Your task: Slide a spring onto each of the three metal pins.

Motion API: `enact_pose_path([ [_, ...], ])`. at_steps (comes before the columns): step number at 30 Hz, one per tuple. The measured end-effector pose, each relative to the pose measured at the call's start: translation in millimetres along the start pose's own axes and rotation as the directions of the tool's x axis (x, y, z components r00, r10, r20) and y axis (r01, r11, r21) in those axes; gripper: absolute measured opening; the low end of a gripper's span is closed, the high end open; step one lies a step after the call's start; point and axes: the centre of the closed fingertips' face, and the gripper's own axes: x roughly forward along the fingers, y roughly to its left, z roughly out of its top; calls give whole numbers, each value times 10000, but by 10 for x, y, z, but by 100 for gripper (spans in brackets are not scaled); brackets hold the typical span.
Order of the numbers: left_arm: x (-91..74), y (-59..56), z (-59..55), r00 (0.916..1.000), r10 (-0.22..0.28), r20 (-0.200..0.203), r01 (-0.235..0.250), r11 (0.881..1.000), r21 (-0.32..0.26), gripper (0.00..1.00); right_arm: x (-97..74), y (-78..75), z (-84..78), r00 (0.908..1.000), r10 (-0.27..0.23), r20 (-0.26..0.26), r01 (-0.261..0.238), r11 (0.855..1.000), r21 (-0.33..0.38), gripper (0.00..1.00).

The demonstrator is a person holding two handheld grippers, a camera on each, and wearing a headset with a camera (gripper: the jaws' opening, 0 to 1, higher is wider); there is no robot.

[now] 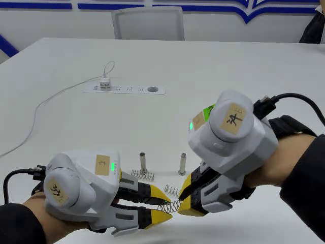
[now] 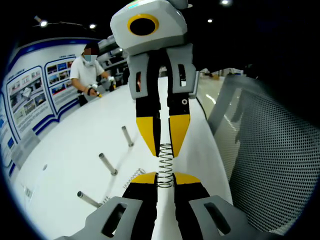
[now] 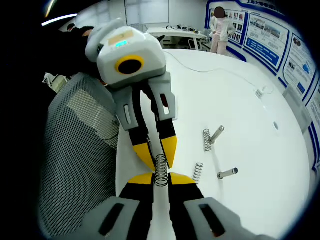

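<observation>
A thin metal spring (image 1: 174, 206) hangs just above the white table (image 1: 76, 127), held at both ends. My left gripper (image 1: 168, 206) is shut on one end and my right gripper (image 1: 183, 203) on the other. In the left gripper view the spring (image 2: 165, 167) runs from my left gripper (image 2: 166, 178) up to the right gripper (image 2: 164, 150). Three bare upright pins (image 2: 107, 164) stand to the side. Two pins (image 1: 143, 162) (image 1: 182, 163) stand behind the grippers. One loose spring (image 1: 143, 175) lies by the left pin, another (image 1: 172, 190) near the jaws.
A white power strip (image 1: 124, 89) with a plugged adapter (image 1: 105, 83) and its cable lies farther back. A grey chair (image 1: 148, 23) stands at the table's far edge. A mesh chair back (image 2: 270, 150) is near the table's edge. A person (image 2: 90, 70) stands in the background.
</observation>
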Motion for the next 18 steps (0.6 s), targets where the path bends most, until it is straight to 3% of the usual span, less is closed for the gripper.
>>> enact_pose_path([
  [7, 2, -7, 16, 10000, 4, 22, -4, 10000, -46, 11, -14, 22, 160, 9989, -121, 450, 137, 9993, -361, 12],
  [15, -22, 19, 15, 9998, 153, 105, -150, 9996, -223, 11, 23, 11, 97, 9994, -39, 347, 50, 9994, -340, 18],
  [18, -23, 23, 14, 9998, 175, 91, -173, 9995, -251, 11, 17, -6, 100, 9991, -128, 403, 139, 9995, -285, 16],
])
